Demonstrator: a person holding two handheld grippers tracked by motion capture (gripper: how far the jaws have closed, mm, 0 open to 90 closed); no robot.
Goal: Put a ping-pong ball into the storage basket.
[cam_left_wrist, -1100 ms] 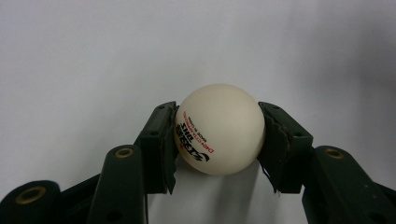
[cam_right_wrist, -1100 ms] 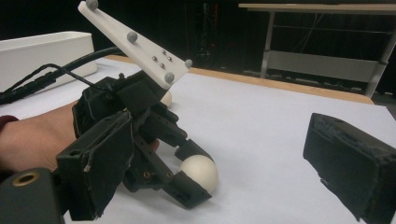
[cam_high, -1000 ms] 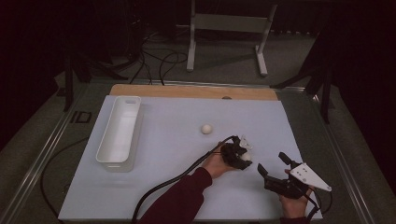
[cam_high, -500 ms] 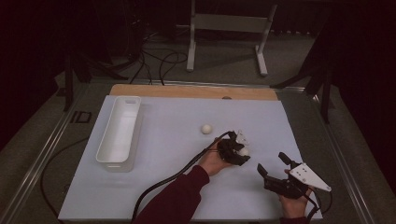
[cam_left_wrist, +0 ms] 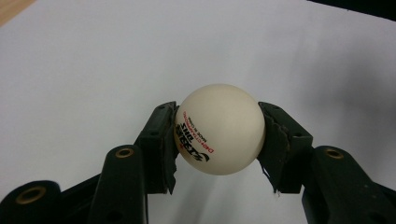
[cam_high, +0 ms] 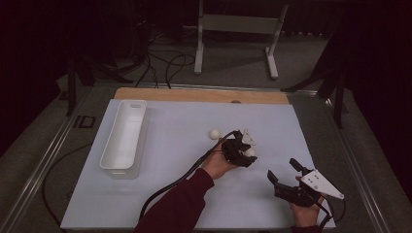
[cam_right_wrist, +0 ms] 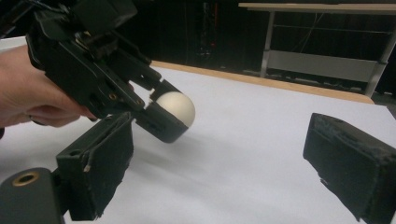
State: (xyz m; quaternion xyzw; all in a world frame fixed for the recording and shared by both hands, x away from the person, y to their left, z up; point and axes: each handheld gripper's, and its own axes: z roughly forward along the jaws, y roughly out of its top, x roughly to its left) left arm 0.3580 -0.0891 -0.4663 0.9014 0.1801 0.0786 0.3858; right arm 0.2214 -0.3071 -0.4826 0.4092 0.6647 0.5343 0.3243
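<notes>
My left gripper [cam_left_wrist: 217, 140] is shut on a white ping-pong ball [cam_left_wrist: 218, 129] with red and black print, held just above the white sheet. The high view puts this left gripper [cam_high: 248, 154] and its ball [cam_high: 250, 152] right of the table's middle. A second white ball [cam_high: 214, 133] lies loose on the sheet just to its left. My right gripper [cam_high: 284, 172] is open near the front right, jaws wide apart and holding nothing. In the right gripper view the left gripper [cam_right_wrist: 161, 114] holds the ball [cam_right_wrist: 176, 108] up ahead at left.
A long white tray [cam_high: 124, 141] stands on the left part of the white sheet [cam_high: 170, 184]. A wooden strip [cam_high: 194, 95] runs along the table's far edge. Beyond it are a metal stand [cam_high: 233, 22] and floor cables. The left gripper's black cable [cam_high: 170, 187] trails toward the front.
The left gripper has lifted slightly and shifted a little toward the near right with the ball in its jaws. The right gripper has stayed in place, open.
</notes>
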